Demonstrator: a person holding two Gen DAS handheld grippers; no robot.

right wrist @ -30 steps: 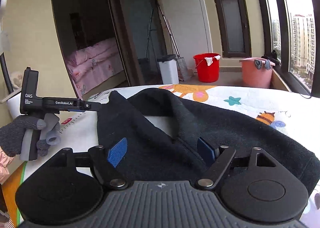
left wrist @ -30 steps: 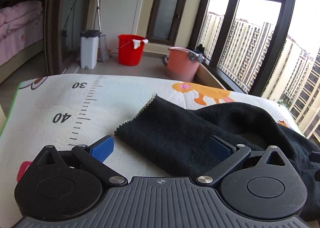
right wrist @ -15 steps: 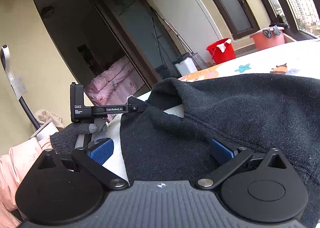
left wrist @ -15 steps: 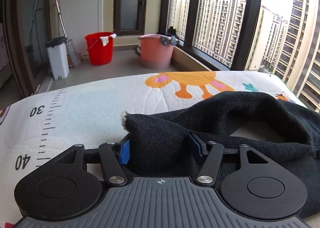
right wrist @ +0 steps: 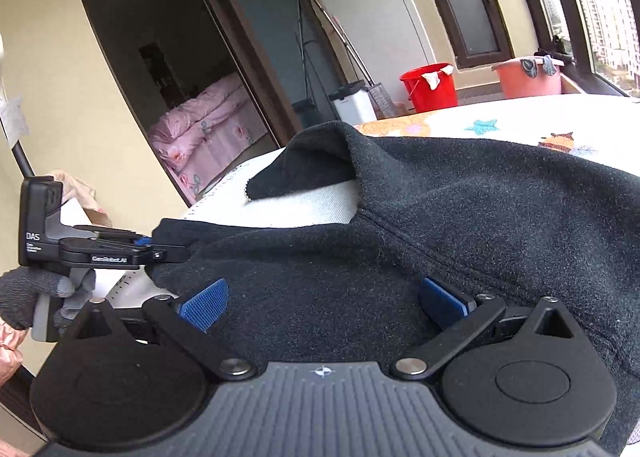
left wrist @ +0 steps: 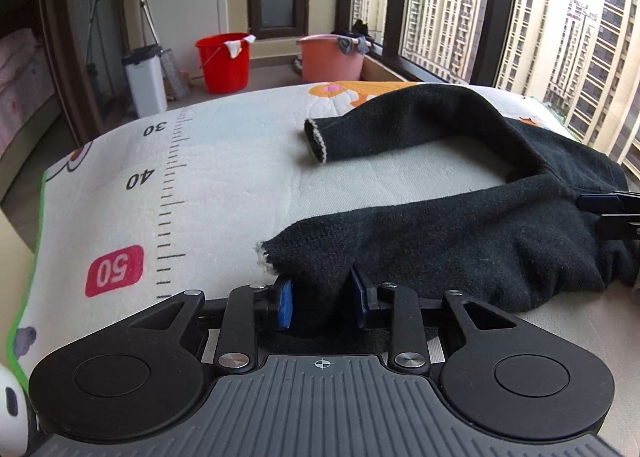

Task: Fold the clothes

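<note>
A black fleece sweater lies on a white play mat printed with a ruler scale. My left gripper is shut on the sweater's near corner, by the frayed white edge. One sleeve curls away behind it, its cuff open on the mat. In the right wrist view the sweater fills the middle. My right gripper is open, its blue pads spread over the fabric. The left gripper shows there at the left, pinching the sweater's edge.
A red bucket, a pink tub and a white bin stand on the balcony floor beyond the mat. Large windows run along the right. A doorway to a room with a pink bed is at the left.
My left gripper has closed on the sweater's corner and pulled it back toward the 50 mark. My right gripper has stayed open over the sweater.
</note>
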